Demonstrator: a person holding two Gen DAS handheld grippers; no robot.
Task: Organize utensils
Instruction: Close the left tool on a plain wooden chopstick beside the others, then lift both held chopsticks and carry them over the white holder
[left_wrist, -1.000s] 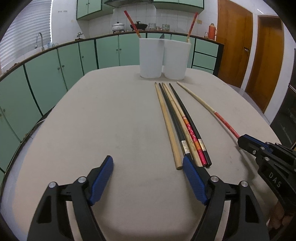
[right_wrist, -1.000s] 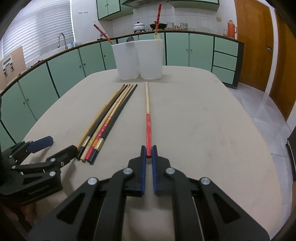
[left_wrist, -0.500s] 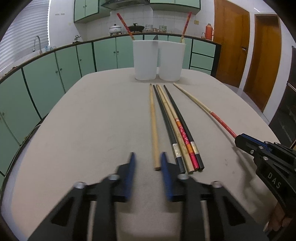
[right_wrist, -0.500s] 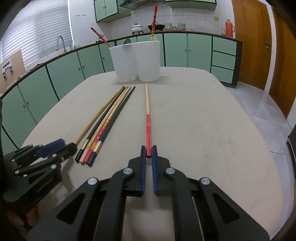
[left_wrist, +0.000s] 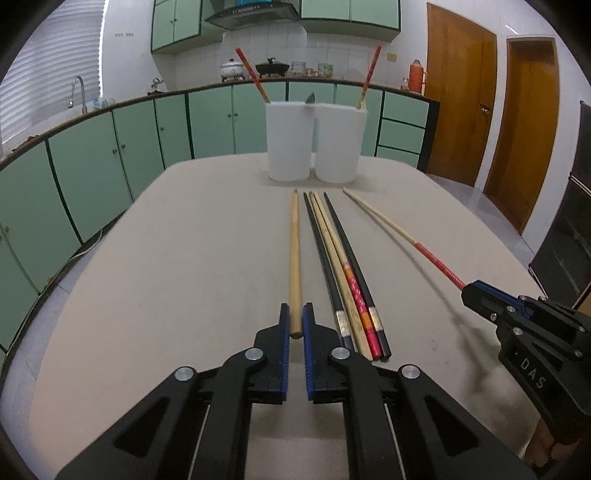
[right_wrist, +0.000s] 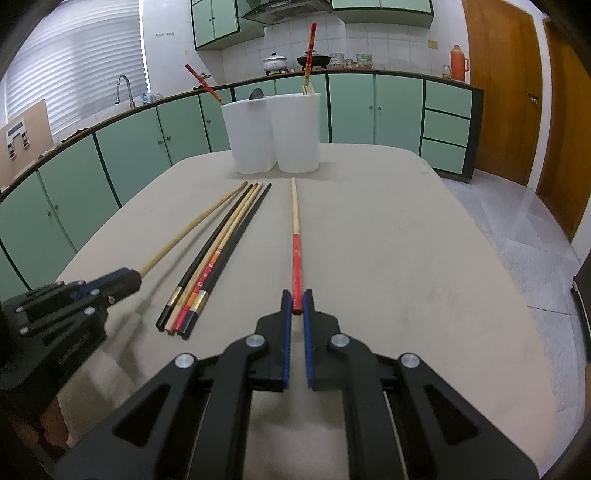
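Note:
My left gripper (left_wrist: 295, 320) is shut on the near end of a plain wooden chopstick (left_wrist: 294, 258) that points toward two white cups (left_wrist: 288, 142). My right gripper (right_wrist: 296, 304) is shut on the red end of a red-and-cream chopstick (right_wrist: 295, 236); it also shows in the left wrist view (left_wrist: 476, 295). Several chopsticks, black, tan and red-patterned (left_wrist: 343, 273), lie side by side on the beige table (left_wrist: 184, 258) between the two held ones. Each cup holds a red chopstick (left_wrist: 255, 79); a spoon tip (left_wrist: 309, 99) shows in the left cup.
Green kitchen cabinets (left_wrist: 110, 155) curve round the left and back. A sink tap (left_wrist: 79, 92) is at the far left. Wooden doors (left_wrist: 458, 110) stand at the right. The table's right edge drops to a tiled floor (right_wrist: 517, 229).
My left gripper went from wide open to shut on the plain wooden chopstick, sliding left to line up with it. My right gripper stayed shut on the red chopstick and rose slightly.

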